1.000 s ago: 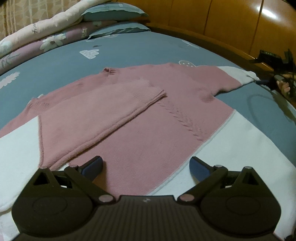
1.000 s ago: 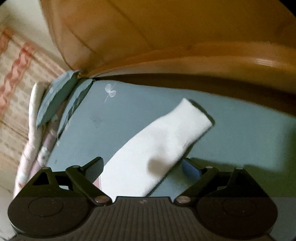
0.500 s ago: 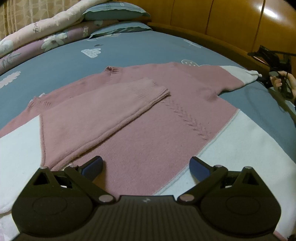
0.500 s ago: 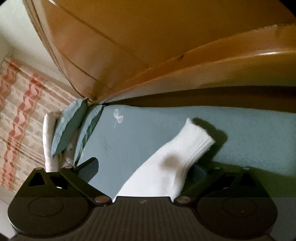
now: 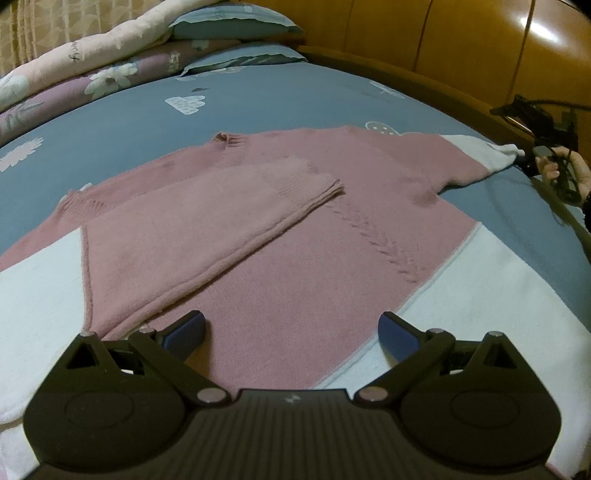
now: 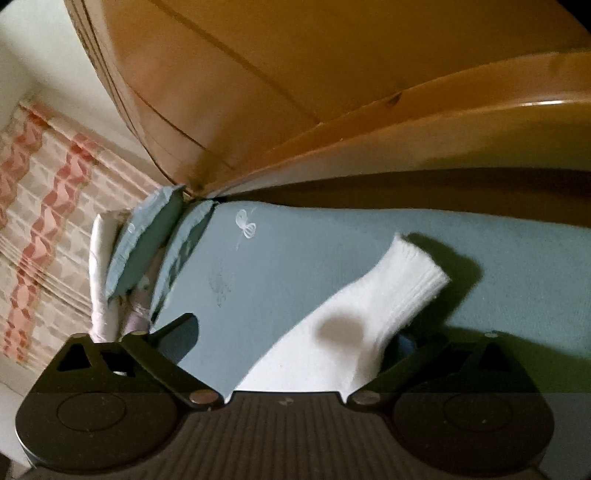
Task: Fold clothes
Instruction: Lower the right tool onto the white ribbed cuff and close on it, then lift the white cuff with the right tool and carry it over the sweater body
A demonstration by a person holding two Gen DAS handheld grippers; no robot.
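**A:** Up close, the left gripper [image 5: 291,332] just hovers, jaws spread and empty, over the pink-and-white knitted sweater [image 5: 295,236] lying flat on the blue printed bedsheet [image 5: 258,99], one sleeve already folded across.

**B:** Farther out, the right gripper [image 6: 295,341] has dipped onto the white ribbed cuff [image 6: 413,280]. Jaws have just narrowed slightly but are wide apart, cuff between them, not pinched. Second sleeve's next, I reckon.

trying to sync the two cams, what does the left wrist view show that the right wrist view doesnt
Left wrist only: the whole pink sweater with one sleeve folded across it, the left gripper open above its hem, and the person's hand.

Right wrist only: the curtain, and the right gripper open with the white cuff between its fingers.

Both: white cuff, blue bedsheet, pillows, wooden headboard.
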